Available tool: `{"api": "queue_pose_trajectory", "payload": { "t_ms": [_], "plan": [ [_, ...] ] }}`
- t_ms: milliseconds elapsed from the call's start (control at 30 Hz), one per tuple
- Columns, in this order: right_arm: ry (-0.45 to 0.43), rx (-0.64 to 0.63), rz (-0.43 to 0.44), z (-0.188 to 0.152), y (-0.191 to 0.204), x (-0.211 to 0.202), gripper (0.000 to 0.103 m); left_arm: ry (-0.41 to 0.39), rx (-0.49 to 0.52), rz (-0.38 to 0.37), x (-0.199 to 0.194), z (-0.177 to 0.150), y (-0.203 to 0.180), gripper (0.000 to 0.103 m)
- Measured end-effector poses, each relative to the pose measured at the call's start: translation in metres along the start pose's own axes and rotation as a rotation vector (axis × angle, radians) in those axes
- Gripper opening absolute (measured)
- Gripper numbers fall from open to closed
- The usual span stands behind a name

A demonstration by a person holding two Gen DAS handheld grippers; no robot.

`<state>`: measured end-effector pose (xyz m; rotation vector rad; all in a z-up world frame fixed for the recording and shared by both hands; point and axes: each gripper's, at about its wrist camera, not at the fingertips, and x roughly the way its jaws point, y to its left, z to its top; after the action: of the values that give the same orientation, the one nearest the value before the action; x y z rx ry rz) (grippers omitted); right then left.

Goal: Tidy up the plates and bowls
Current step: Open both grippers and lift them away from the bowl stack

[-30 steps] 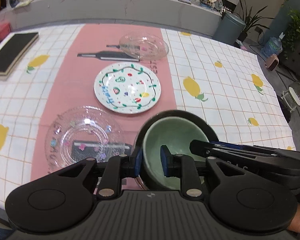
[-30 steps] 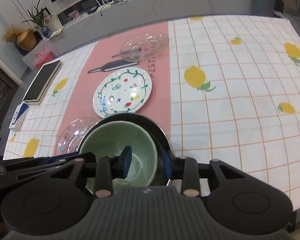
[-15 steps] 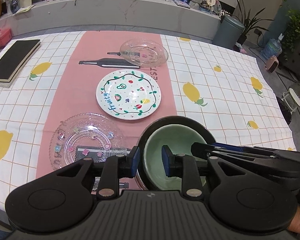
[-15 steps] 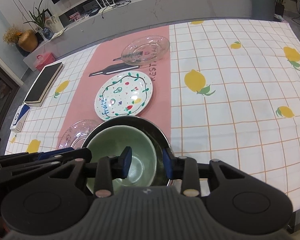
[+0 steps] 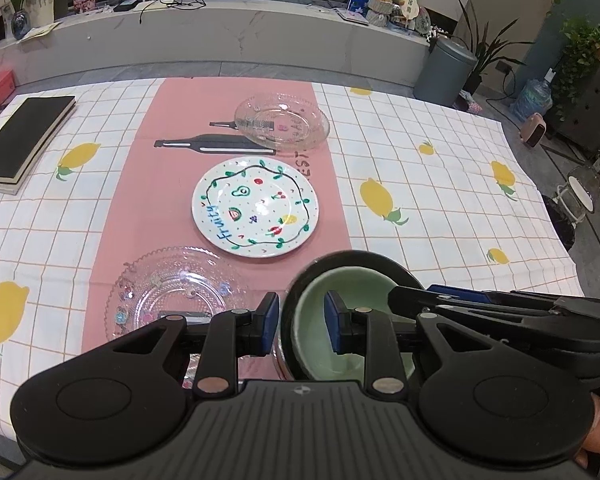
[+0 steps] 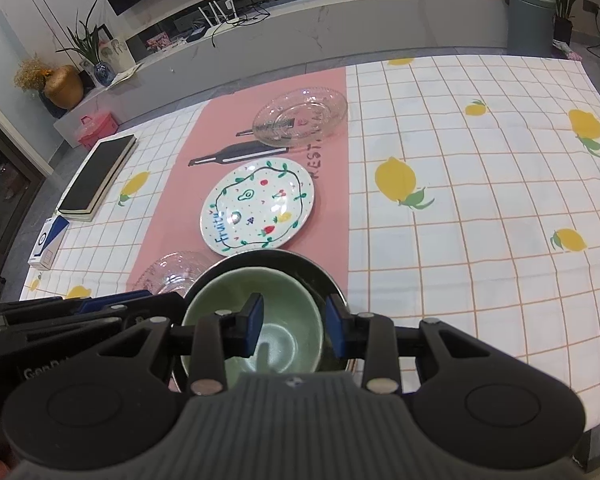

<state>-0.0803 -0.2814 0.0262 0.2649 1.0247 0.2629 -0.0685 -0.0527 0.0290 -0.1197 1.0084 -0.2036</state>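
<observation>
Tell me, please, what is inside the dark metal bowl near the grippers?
A green bowl sits nested inside the dark metal bowl. The green bowl looks empty. Whatever lies under it on the dark bowl's bottom is covered and cannot be seen.

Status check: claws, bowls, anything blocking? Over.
Both straddle the nested bowls' rims, left claw and right claw; grip unclear. Green bowl sits inside dark bowl. Fruit plate and glass plate close by.

Bright, even indoor light; edges bow strongly, corners perhaps slightly dim.
</observation>
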Motion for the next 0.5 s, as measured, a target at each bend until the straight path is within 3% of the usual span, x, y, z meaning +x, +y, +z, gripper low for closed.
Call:
{"api": "queue_pose_trajectory", "payload": {
  "t_ms": [500],
  "plan": [
    [-0.007,-0.012,0.009,0.019,0.009,0.008,0.034,-0.009,-0.014,0.008,0.004,0.022,0.047,0.036]
  ]
}}
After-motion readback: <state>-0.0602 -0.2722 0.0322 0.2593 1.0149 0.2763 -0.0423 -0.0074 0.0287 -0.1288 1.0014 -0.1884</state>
